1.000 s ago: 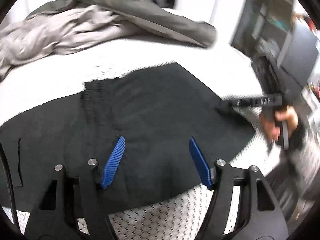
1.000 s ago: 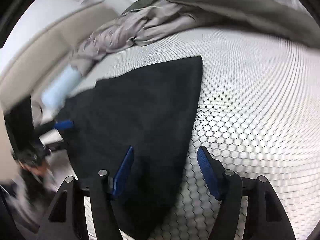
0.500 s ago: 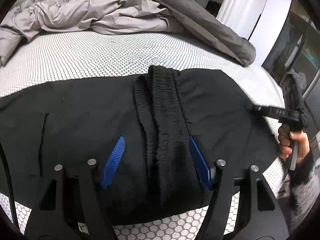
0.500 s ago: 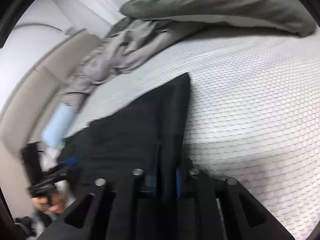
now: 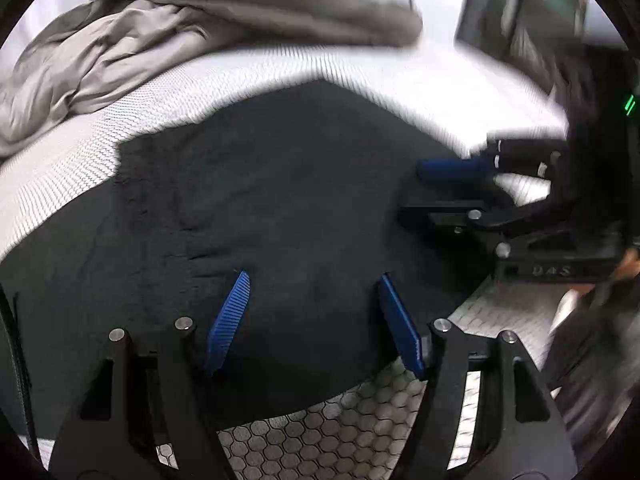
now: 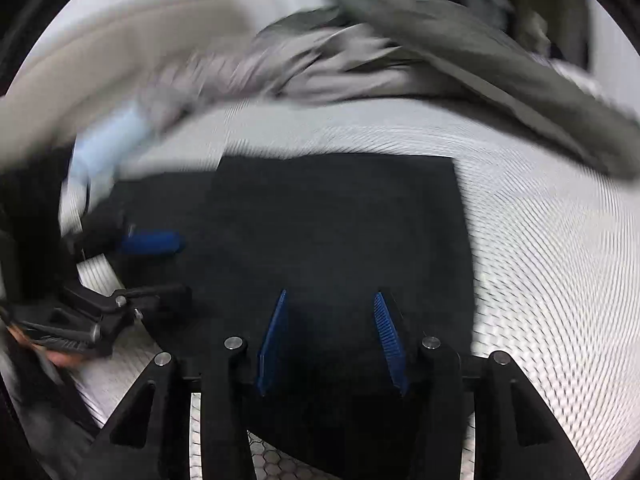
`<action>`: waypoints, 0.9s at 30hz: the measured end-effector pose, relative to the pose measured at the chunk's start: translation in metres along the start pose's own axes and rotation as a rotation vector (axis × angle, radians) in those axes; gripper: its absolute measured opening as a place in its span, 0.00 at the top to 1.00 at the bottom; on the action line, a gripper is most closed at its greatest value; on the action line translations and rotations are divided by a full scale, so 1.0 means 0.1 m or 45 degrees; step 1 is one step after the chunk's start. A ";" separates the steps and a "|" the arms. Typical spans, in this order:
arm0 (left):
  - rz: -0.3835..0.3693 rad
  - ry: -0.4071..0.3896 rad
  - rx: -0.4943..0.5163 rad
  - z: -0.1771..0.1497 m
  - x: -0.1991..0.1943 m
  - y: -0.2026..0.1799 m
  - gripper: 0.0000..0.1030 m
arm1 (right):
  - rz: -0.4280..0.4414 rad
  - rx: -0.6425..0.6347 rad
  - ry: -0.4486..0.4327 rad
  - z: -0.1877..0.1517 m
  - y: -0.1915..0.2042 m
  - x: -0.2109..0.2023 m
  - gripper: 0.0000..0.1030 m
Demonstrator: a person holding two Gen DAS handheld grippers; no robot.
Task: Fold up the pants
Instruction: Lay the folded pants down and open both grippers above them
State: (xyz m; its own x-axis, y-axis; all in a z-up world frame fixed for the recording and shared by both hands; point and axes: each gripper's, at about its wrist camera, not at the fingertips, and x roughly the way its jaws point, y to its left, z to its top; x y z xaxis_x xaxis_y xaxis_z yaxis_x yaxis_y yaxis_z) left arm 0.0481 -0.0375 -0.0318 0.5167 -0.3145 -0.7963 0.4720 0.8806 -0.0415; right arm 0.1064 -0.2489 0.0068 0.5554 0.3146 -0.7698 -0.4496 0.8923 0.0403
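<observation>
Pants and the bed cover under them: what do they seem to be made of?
The pants look like a soft, matte black knit, perhaps fleece or jersey: no sheen, and a gathered, ribbed band. Blur keeps the weave from showing. The bed cover looks like a white quilted or mesh fabric with a raised honeycomb pattern, lightly glossy; the exact fibre cannot be told.

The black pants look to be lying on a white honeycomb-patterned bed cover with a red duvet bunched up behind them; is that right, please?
Not quite: the duvet is grey, not red, as the left wrist view shows. The rest holds: the black pants lie on the white honeycomb-patterned bed cover, with the duvet bunched up behind them.
</observation>
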 end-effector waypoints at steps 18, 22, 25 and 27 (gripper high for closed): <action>-0.074 -0.139 -0.368 -0.02 -0.39 0.78 0.37 | 0.390 0.680 0.030 -0.52 -1.53 -0.08 0.50; -0.031 -0.077 -0.501 -0.07 -0.24 1.01 0.37 | 0.442 0.774 0.033 -0.42 -1.60 0.09 0.75; 0.004 -0.055 -0.498 -0.10 -0.22 1.05 0.37 | 0.383 0.707 -0.012 -0.18 -1.32 0.16 0.90; 0.035 -0.055 -0.471 -0.12 -0.23 1.04 0.37 | 0.330 0.618 -0.078 -0.11 -1.17 0.02 0.90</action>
State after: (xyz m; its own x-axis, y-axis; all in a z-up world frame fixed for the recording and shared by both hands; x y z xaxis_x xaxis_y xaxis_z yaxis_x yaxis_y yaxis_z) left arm 0.0768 0.0660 -0.0245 0.5593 -0.2965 -0.7741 0.1714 0.9550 -0.2419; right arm 0.1529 -0.3565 -0.0060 0.5154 0.5489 -0.6580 -0.2111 0.8256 0.5233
